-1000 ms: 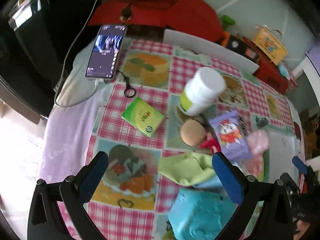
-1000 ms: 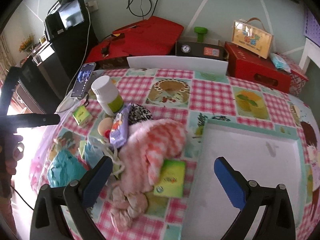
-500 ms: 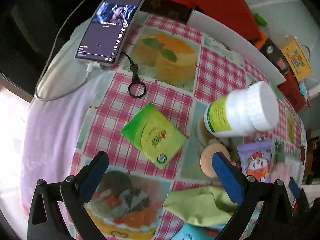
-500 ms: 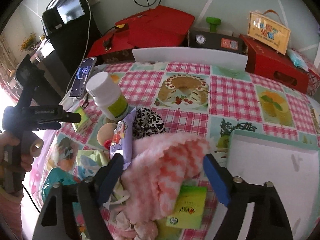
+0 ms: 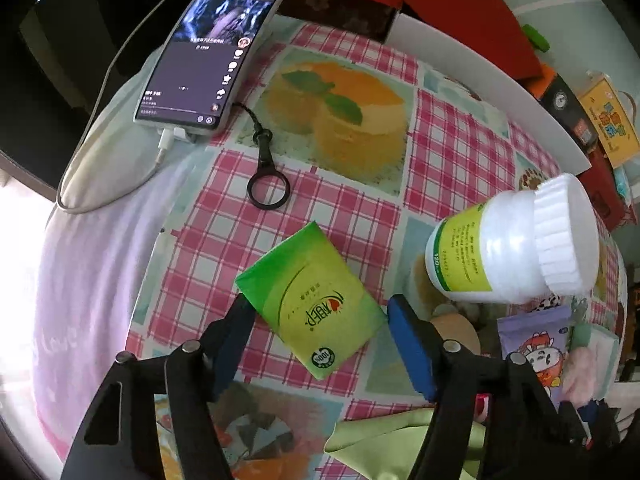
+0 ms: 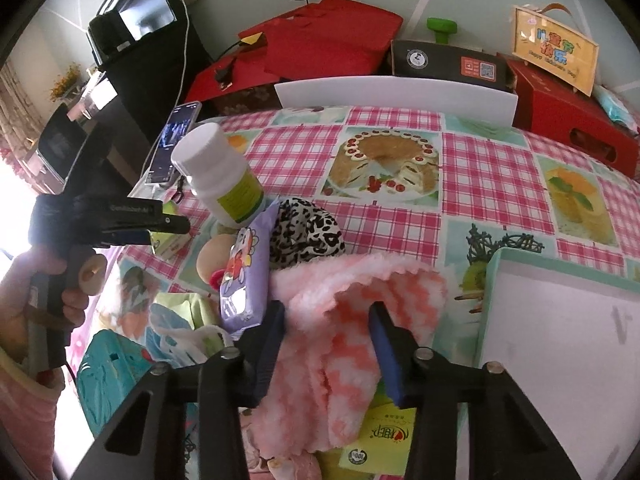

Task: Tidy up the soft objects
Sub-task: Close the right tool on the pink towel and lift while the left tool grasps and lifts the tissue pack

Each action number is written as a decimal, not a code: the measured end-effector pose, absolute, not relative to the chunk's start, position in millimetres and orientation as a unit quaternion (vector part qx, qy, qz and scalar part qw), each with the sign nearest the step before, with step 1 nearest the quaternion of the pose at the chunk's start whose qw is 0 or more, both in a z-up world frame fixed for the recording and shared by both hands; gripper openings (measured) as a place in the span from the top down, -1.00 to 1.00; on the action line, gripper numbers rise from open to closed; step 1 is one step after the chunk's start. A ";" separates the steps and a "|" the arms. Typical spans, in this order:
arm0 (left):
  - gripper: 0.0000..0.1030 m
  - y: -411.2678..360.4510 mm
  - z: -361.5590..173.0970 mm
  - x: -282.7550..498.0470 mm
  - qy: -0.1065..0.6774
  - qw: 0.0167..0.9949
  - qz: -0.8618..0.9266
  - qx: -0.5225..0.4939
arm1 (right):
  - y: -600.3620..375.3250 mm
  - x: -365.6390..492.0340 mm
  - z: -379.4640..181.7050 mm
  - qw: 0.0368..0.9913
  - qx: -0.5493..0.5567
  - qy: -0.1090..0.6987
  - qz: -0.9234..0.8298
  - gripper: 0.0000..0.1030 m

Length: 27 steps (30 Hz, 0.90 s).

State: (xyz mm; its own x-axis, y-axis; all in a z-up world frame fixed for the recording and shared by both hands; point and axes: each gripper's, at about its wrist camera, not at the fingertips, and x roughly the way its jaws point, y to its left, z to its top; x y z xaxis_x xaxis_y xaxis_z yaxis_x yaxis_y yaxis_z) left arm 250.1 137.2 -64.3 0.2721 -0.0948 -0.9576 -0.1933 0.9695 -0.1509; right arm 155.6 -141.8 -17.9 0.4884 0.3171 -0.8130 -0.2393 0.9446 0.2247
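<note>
A green tissue pack [image 5: 308,304] lies flat on the checked tablecloth [image 5: 452,152]. My left gripper [image 5: 320,308] points down over it with a blue finger at each of two opposite corners, and its jaws are closing. A fluffy pink towel [image 6: 360,284] tops a heap of soft things. My right gripper [image 6: 326,312] is sunk into it, jaws closing, and a fold of towel fills the gap and touches both pads. Beside the towel are a leopard-print cloth [image 6: 304,232] and a purple wipes pack [image 6: 244,276].
A tilted white bottle [image 5: 508,248] stands right of the pack. A phone [image 5: 208,56] on its cable lies at the far left edge, with a black ring strap [image 5: 268,192] nearby. A white tray [image 6: 560,340] is on the right. A second green pack [image 6: 380,440] lies under the towel.
My left gripper sank towards the green pack, and its jaws narrowed around it. The right gripper came down onto the pink towel, and its jaws narrowed onto a fold.
</note>
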 end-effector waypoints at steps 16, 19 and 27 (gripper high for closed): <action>-0.29 122.5 -16.2 191.3 0.530 0.837 -0.001 -0.138 | -145.1 146.7 -9.9 0.872 0.047 0.448 0.191 0.73; -0.29 112.8 5.8 169.9 0.499 0.855 -0.006 -0.143 | -144.9 146.1 -11.6 0.871 0.053 0.446 0.199 0.79; -0.29 94.5 35.1 131.2 0.462 0.875 -0.017 -0.143 | -147.6 148.5 -18.8 0.867 0.074 0.444 0.215 0.81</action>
